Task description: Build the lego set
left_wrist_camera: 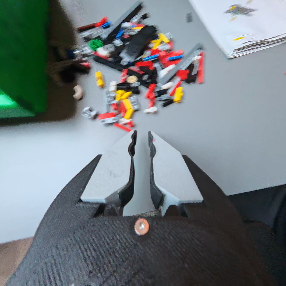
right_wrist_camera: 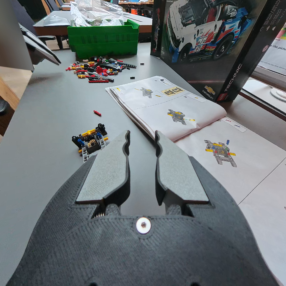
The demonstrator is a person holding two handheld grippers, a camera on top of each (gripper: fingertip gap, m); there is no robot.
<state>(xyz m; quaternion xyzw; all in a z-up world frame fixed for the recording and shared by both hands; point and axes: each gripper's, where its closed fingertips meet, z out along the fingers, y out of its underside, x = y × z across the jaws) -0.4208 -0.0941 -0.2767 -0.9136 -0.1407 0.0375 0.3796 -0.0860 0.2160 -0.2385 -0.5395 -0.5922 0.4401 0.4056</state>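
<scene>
A heap of loose lego pieces point(left_wrist_camera: 139, 66), red, yellow, black and grey, lies on the grey table; the left wrist view is blurred. My left gripper point(left_wrist_camera: 142, 133) hovers just short of the heap's near edge, its jaws a narrow gap apart and empty. In the right wrist view the same heap point(right_wrist_camera: 99, 69) lies far off. A small part-built assembly point(right_wrist_camera: 90, 143), black, grey and yellow with blue pins, sits just left of my right gripper point(right_wrist_camera: 142, 133), which is open and empty. A single red pin point(right_wrist_camera: 97, 113) lies beyond the assembly.
An open instruction booklet point(right_wrist_camera: 167, 111) lies to the right, also seen in the left wrist view point(left_wrist_camera: 241, 26). A green bin point(right_wrist_camera: 103, 40) holding clear bags stands behind the heap. The set's box point(right_wrist_camera: 209, 46) stands upright at the right. Two small black pieces point(right_wrist_camera: 132, 77) lie apart. The gap from one gripper's tips to the other's is roughly 45 cm.
</scene>
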